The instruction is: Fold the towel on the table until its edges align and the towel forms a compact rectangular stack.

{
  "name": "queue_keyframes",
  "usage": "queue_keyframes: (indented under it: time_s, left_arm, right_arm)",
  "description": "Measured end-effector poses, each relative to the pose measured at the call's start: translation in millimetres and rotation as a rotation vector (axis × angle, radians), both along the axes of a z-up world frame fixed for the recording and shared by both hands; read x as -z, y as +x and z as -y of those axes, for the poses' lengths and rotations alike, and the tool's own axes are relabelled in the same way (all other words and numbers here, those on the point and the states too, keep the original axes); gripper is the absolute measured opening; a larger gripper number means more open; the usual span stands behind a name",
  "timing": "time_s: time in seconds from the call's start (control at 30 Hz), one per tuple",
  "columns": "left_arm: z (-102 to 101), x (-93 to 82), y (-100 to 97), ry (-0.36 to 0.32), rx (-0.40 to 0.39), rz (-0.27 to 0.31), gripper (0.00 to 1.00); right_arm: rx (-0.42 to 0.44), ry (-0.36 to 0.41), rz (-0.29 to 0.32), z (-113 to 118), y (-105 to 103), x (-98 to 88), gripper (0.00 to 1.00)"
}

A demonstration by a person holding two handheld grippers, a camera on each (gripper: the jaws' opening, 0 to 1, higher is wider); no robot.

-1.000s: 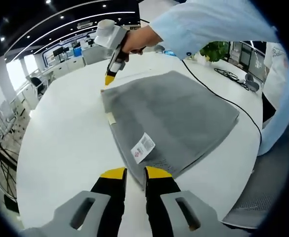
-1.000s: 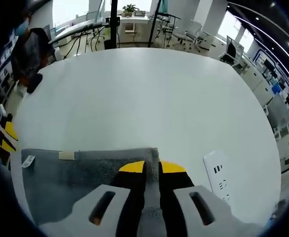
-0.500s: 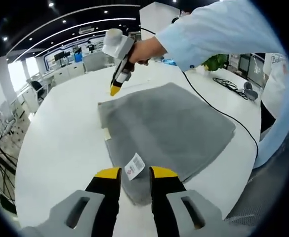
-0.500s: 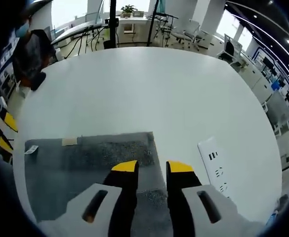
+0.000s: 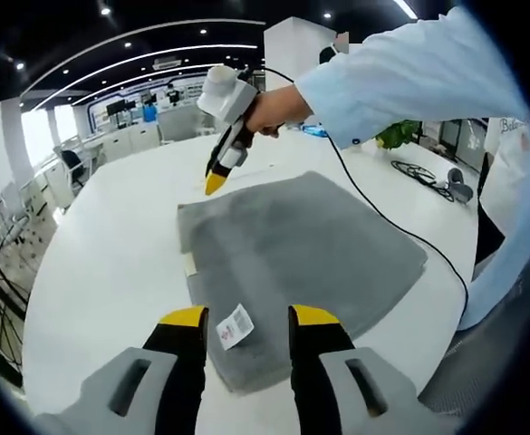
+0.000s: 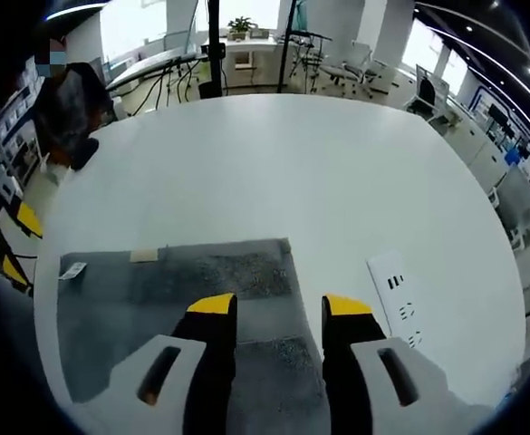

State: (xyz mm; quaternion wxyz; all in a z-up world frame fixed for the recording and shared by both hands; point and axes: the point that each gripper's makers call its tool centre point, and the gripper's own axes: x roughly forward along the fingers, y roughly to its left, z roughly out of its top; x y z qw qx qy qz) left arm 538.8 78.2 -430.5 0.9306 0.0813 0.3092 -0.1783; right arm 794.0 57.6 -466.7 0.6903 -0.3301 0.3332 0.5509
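On the round white table [image 5: 101, 245], the soft, floppy grey towel [image 5: 310, 240] lies folded under both open tongs; grab its corners.

Plain grey towel [image 5: 305, 240] with white label [image 5: 235, 327] on white table [image 5: 110, 254]

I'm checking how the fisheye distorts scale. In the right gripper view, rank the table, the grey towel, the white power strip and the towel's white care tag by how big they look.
1. Table
2. Grey towel
3. White power strip
4. White care tag

The power strip lies nearer the camera than the tag, so that gap may be exaggerated.
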Motion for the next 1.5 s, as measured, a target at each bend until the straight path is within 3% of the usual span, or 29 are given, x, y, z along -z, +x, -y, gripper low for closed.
queue_keyframes:
  time_s: [0.63,1.13,1.5]
  left_arm:
    - [37.8,-9.2,4.7,-0.005,0.016,0.001,0.39]
    - [83.7,-10.2,3.8,0.002,0.056,-0.013,0.39]
    - [117.0,-13.6,2.6,0.005,0.079,-0.019,0.39]
  right_arm:
    - [0.026,0.0,-0.004,55.9,12.6,-11.2,0.36]
    - [0.061,-0.003,-0.002,117.6,11.6,-16.4,0.36]
    - [0.077,0.001,-0.005,149.7,13.5,-20.7,0.36]
